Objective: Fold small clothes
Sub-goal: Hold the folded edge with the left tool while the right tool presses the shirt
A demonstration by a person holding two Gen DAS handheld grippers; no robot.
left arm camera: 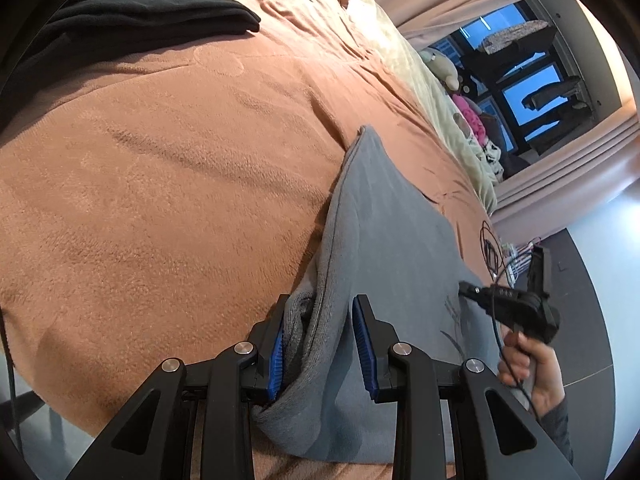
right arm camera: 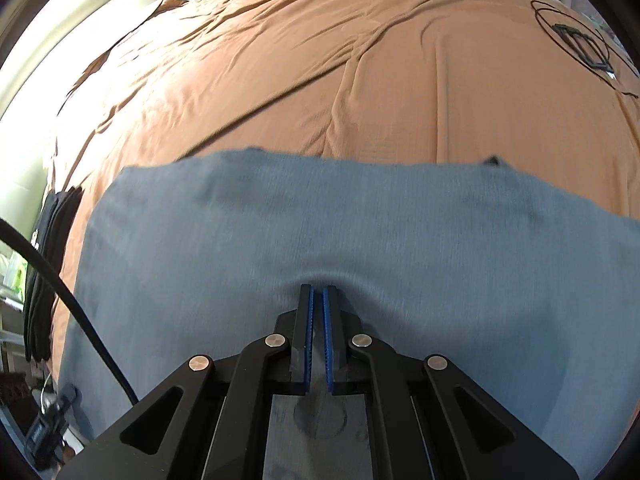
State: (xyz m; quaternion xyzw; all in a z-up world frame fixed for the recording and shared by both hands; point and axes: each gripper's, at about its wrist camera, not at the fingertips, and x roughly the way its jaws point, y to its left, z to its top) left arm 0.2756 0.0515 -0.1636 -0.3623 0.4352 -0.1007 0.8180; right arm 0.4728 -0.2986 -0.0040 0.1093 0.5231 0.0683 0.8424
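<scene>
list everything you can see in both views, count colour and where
grey garment: 1, blue-grey, spread on the bed's near edge, part hanging between the left claw's fingers
folded clothes: 1 stack, black, far corner of the bed
blanket: 1, orange-brown, covering the bed
quilt: 1, pale green, along the bed's far side
soft toys: several, pink and cream, by the window
cable: 1, black, coiled on the blanket
left claw: 1, black with blue pads, open around a fabric fold
right claw: 1, black with blue pads, shut on the grey garment
right hand: 1, holding the right claw's handle
</scene>
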